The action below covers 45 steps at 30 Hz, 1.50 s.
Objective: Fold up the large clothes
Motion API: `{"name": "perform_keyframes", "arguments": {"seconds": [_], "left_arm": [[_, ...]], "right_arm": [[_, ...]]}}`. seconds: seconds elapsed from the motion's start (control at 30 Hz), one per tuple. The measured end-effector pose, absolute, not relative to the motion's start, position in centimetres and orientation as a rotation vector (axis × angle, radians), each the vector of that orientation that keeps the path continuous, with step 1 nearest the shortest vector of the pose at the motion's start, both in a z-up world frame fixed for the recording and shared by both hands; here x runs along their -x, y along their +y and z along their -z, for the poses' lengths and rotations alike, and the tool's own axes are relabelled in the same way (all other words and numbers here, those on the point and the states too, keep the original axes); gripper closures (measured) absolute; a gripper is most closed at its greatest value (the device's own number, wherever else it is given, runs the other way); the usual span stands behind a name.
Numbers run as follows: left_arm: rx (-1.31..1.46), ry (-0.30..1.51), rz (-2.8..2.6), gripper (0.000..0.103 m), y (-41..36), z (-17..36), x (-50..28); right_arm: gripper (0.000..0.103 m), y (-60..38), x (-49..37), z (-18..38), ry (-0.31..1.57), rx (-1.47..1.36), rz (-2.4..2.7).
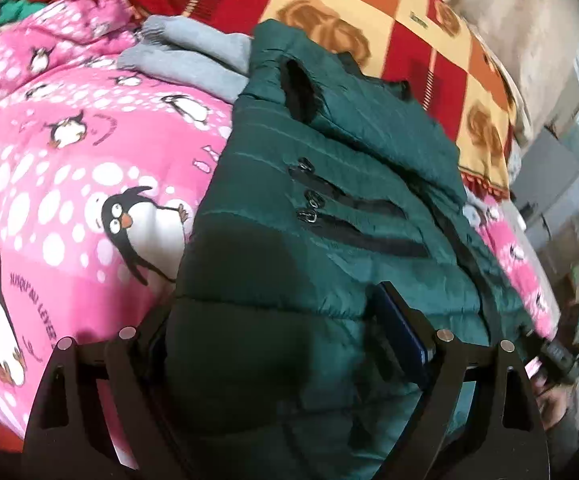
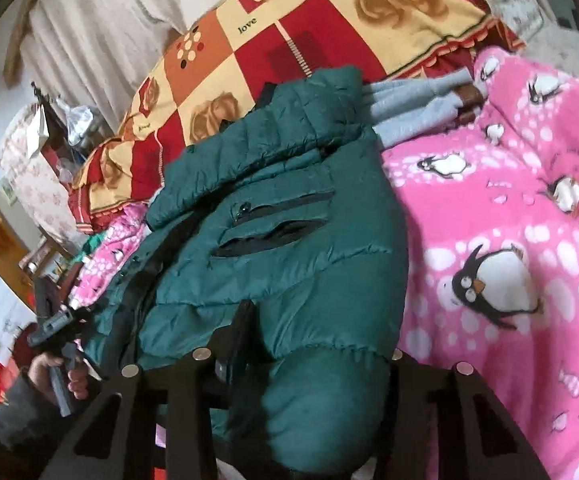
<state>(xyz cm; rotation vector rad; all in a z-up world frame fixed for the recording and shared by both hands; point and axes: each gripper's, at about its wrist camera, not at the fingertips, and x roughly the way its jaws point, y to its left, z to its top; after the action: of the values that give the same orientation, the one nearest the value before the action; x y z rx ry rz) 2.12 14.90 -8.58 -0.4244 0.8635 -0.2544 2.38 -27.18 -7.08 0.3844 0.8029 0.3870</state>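
Left wrist view shows the green puffer jacket (image 1: 329,208) lying on the pink penguin blanket (image 1: 69,168) of the bed, partly folded, zip pockets up. My left fingers (image 1: 289,344) stand wide, straddling a thick roll of its hem; whether they press it I cannot tell. My right fingers (image 2: 309,344) have narrowed around another padded fold. Judged remaining: the final fold and flattening. Open blanket lies beside the jacket; grey folded clothes (image 1: 193,60) sit beyond the collar.
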Motion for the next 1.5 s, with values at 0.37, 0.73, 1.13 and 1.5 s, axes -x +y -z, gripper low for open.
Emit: {"name": "perform_keyframes", "arguments": {"seconds": [0.37, 0.73, 1.13, 1.5], "left_arm": [[0.395, 0.919, 0.238, 0.066, 15.7, 8.1, -2.5], [0.348, 0.880, 0.263, 0.086, 15.7, 3.8, 5.2], [0.500, 0.772, 0.303, 0.086, 18.3, -1.7, 12.8], [0.526, 0.574, 0.207, 0.087, 19.1, -7.6, 12.7]], "right_arm": [[0.073, -25.8, -2.2, 5.5, 0.713, -0.337, -0.411], [0.089, -26.0, 5.2, 0.6, 0.606, -0.347, -0.472], [0.089, -27.4, 14.3, -3.3, 0.545, -0.463, -0.507], [0.089, -28.9, 13.1, -6.6, 0.432, -0.566, -0.549]]}}
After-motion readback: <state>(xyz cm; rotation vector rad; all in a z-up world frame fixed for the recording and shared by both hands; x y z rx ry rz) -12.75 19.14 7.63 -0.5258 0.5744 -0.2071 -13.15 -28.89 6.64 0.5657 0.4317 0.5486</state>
